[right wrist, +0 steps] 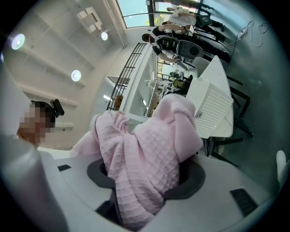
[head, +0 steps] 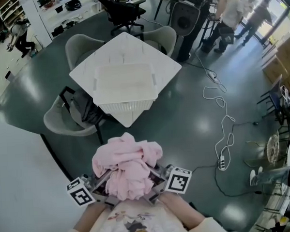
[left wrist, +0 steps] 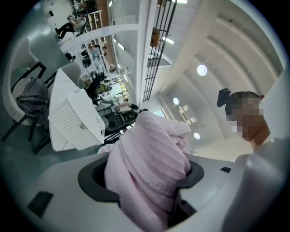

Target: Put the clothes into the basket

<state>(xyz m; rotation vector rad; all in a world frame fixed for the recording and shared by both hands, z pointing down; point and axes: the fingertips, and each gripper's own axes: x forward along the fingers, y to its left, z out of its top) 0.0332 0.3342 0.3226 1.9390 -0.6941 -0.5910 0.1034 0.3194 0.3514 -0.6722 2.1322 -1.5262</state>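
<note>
A bundled pink garment (head: 128, 168) hangs in the air low in the head view, close to the person's chest. My left gripper (head: 107, 182) and right gripper (head: 153, 178) hold it from either side, both shut on the cloth. In the left gripper view the pink garment (left wrist: 149, 163) fills the space between the jaws of the left gripper (left wrist: 145, 183). The right gripper view shows the same pink garment (right wrist: 147, 158) wedged in the right gripper (right wrist: 145, 181). The white perforated basket (head: 125, 89) stands ahead on a white square table (head: 166, 63); the basket (left wrist: 74, 120) (right wrist: 214, 108) stands beyond the cloth in both gripper views.
Grey chairs (head: 58, 123) ring the table, one draped with dark clothing (head: 85, 109). A white cable and power strip (head: 222, 158) trail over the floor on the right. A white panel (head: 18, 187) stands at my left. People stand at the far side of the room (head: 229, 16).
</note>
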